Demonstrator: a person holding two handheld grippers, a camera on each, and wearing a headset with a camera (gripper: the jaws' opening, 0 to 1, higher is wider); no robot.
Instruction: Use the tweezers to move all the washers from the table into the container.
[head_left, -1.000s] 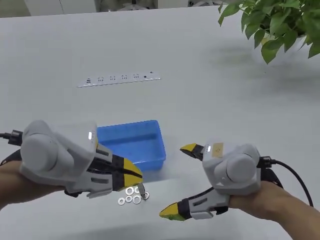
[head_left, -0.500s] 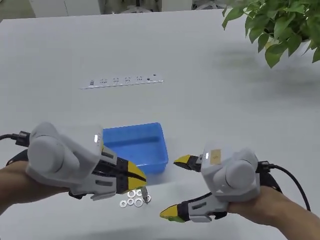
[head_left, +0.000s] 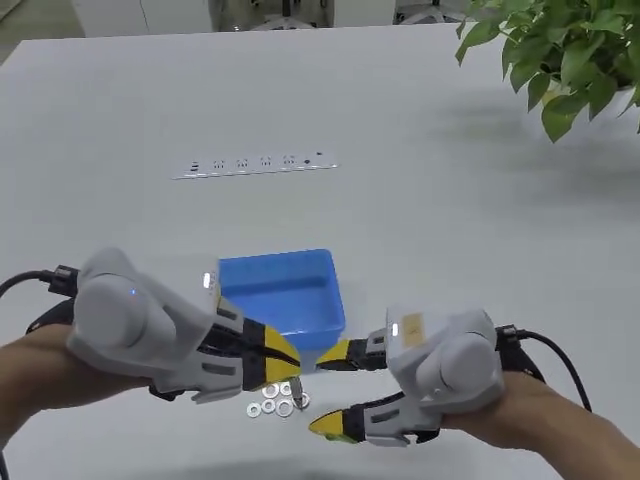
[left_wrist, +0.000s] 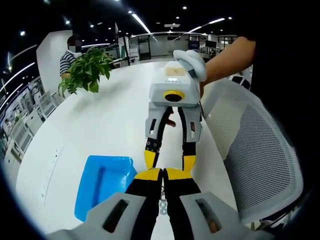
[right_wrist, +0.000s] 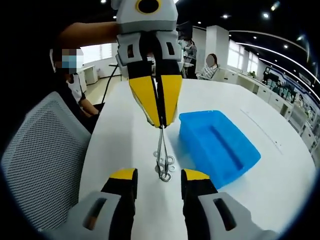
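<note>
The left hand-held gripper (head_left: 278, 357) has its yellow jaws pressed together on the tweezers (right_wrist: 161, 145), whose tips point down into the small cluster of washers (head_left: 274, 403); whether a washer is pinched I cannot tell. The washers lie on the white table (head_left: 400, 150) just beside the blue container (head_left: 283, 290), at its 6 o'clock in the head view. The right hand-held gripper (head_left: 330, 388) hangs at the washers' 3 o'clock, its jaws spread apart and holding nothing, facing the left one.
</note>
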